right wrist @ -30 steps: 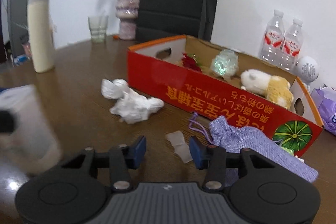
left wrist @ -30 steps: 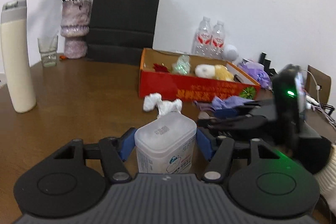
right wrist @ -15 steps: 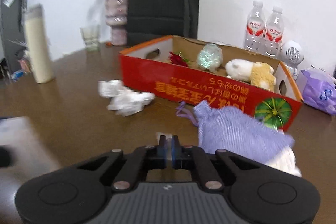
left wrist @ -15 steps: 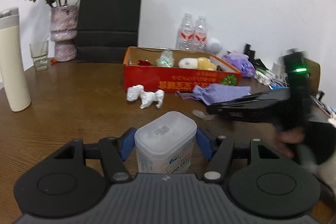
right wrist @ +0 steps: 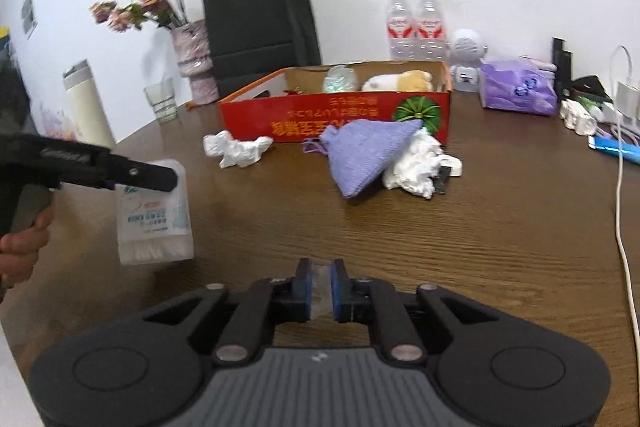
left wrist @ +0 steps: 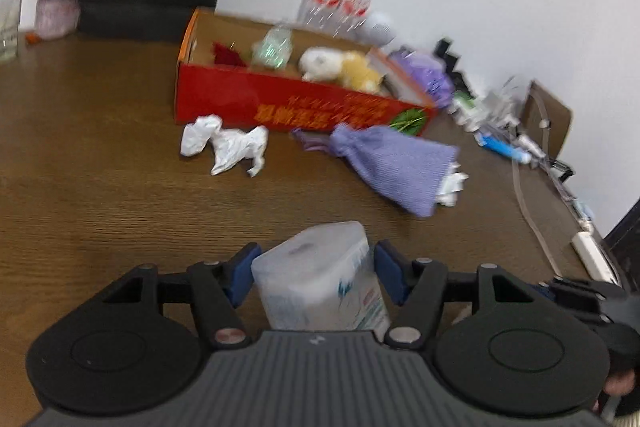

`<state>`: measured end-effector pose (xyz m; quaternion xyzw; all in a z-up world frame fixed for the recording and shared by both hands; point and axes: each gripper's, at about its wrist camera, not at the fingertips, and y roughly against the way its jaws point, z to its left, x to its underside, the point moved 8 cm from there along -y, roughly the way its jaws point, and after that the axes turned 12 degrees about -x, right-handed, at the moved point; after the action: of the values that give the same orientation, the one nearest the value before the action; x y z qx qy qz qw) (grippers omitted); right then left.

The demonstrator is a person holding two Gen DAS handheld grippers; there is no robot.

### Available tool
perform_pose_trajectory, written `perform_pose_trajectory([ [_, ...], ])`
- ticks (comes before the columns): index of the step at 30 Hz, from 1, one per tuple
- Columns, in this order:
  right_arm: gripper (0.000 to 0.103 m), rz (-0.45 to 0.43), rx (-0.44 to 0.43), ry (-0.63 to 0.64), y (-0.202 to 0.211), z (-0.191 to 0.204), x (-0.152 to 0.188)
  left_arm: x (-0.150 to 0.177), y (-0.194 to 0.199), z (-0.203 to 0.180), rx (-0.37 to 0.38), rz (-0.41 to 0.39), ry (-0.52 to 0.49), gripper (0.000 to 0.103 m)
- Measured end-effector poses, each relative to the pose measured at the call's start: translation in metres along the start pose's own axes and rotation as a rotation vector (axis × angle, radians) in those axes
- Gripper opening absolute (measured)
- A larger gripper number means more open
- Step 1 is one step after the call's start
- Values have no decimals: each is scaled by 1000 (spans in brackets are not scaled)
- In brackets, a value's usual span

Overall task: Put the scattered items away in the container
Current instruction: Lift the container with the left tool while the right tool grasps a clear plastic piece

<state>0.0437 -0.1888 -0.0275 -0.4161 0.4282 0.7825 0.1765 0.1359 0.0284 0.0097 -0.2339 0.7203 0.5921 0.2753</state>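
My left gripper (left wrist: 315,273) is shut on a translucent white plastic tub (left wrist: 320,291) and holds it above the table; the tub also shows in the right wrist view (right wrist: 154,215). My right gripper (right wrist: 320,287) is shut on a small clear wrapper (right wrist: 320,285) near the table's front. The red cardboard box (right wrist: 336,119) stands further back and holds a plush toy (right wrist: 396,81) and other items. Crumpled white paper (right wrist: 238,151), a purple knit pouch (right wrist: 366,153) and more white tissue (right wrist: 418,167) lie in front of it.
A black paper bag (right wrist: 260,23), a flower vase (right wrist: 194,67), a glass (right wrist: 162,103) and a tall cream bottle (right wrist: 88,103) stand at the back left. Water bottles (right wrist: 414,23), a purple pack (right wrist: 518,91) and cables (right wrist: 620,163) are at the right.
My right gripper has pulled back from the pouch toward the table's front with the wrapper between its fingers. My left gripper has lifted and tilted with the tub.
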Motion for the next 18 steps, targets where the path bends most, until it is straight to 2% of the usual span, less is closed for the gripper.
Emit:
perform_pose_trajectory([
  [2,11,2,6,-6,-4,-3,2,0,-17,4,-47,36,-13,56],
  [6,11,5,0,-19,-6,-4,6,1,-22,10,-44,29,-3,56],
  [8,13,6,-6,-23,-6,-4,7,1,-22,13,-73,14,-6,67],
  [11,14,6,-9,-21,-7,-3,8,5,-18,14,-120,-15,-42,77],
  [13,15,1,-10,-14,-7,-1,7,9,-14,16,-150,-29,-50,88],
  [16,19,-12,-24,6,-3,5,5,15,-6,21,-177,-56,-48,90],
  [18,33,-17,-30,18,1,8,5,19,0,26,-175,-65,-17,90],
])
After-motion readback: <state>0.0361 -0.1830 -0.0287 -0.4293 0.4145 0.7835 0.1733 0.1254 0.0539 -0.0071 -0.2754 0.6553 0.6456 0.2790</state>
